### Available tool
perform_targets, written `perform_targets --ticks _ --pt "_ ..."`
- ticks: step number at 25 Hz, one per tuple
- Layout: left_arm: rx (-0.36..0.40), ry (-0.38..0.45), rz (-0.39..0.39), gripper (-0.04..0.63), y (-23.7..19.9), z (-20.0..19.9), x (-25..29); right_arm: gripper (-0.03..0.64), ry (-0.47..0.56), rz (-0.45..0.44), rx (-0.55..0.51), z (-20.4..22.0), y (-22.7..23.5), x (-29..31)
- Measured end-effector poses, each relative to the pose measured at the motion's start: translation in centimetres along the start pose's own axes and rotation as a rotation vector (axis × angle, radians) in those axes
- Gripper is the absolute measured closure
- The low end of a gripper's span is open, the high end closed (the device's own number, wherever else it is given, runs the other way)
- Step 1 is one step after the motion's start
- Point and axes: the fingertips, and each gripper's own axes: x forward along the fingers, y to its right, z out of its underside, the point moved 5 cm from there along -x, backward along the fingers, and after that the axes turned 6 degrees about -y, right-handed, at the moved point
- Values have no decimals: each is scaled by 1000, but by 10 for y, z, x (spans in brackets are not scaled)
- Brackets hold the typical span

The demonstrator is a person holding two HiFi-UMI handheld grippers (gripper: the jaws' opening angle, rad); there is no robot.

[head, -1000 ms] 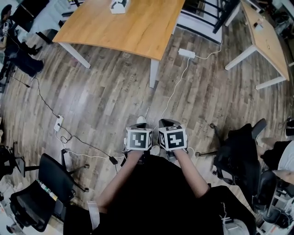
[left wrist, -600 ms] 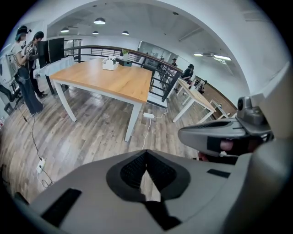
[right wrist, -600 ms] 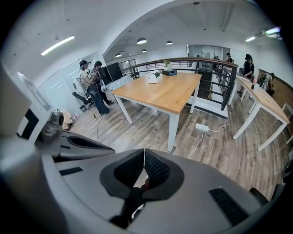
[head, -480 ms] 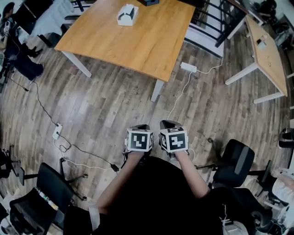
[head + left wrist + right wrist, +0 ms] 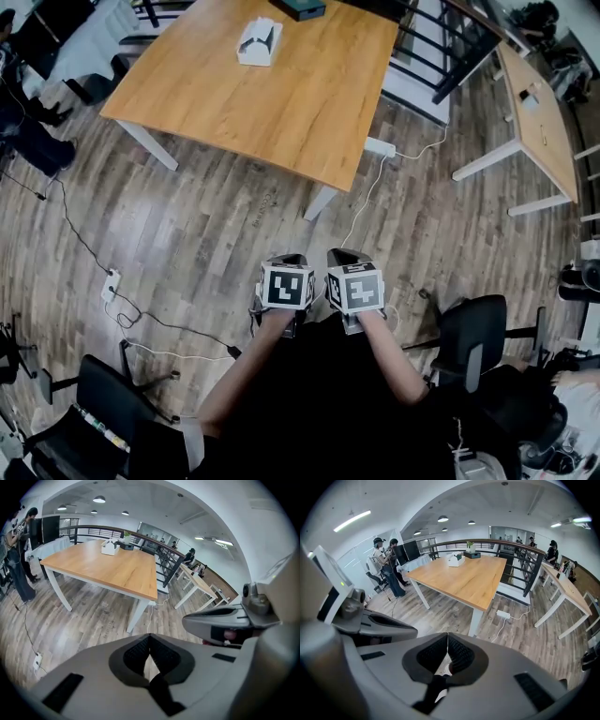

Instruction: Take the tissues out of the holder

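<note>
A white tissue holder [image 5: 258, 41] with tissues showing in its slot stands on the far part of a wooden table [image 5: 281, 103]; it also appears as the white tissue holder [image 5: 109, 547] in the left gripper view and the white tissue holder [image 5: 456, 559] in the right gripper view. My left gripper [image 5: 281, 265] and right gripper [image 5: 345, 260] are held side by side over the floor, well short of the table. The left gripper [image 5: 149, 638] is shut with nothing in it. The right gripper [image 5: 447, 636] is shut and empty too.
A dark box [image 5: 300, 7] lies beyond the holder. A white power strip [image 5: 380, 147] and cables lie on the wooden floor near the table leg [image 5: 317, 202]. Office chairs [image 5: 473, 337] stand right and lower left. A second table [image 5: 539, 112] is at right. People [image 5: 386, 569] stand at left.
The table and the tissue holder have come further into the head view and nearer as I walk towards them. Both grippers keep their place side by side, still shut.
</note>
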Motion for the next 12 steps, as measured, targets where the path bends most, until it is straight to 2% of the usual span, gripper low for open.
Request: perform_targets --ticks 12 --pt "-38 -27 -7 588 -28 -21 12 604 -60 13 7 -25 11 21"
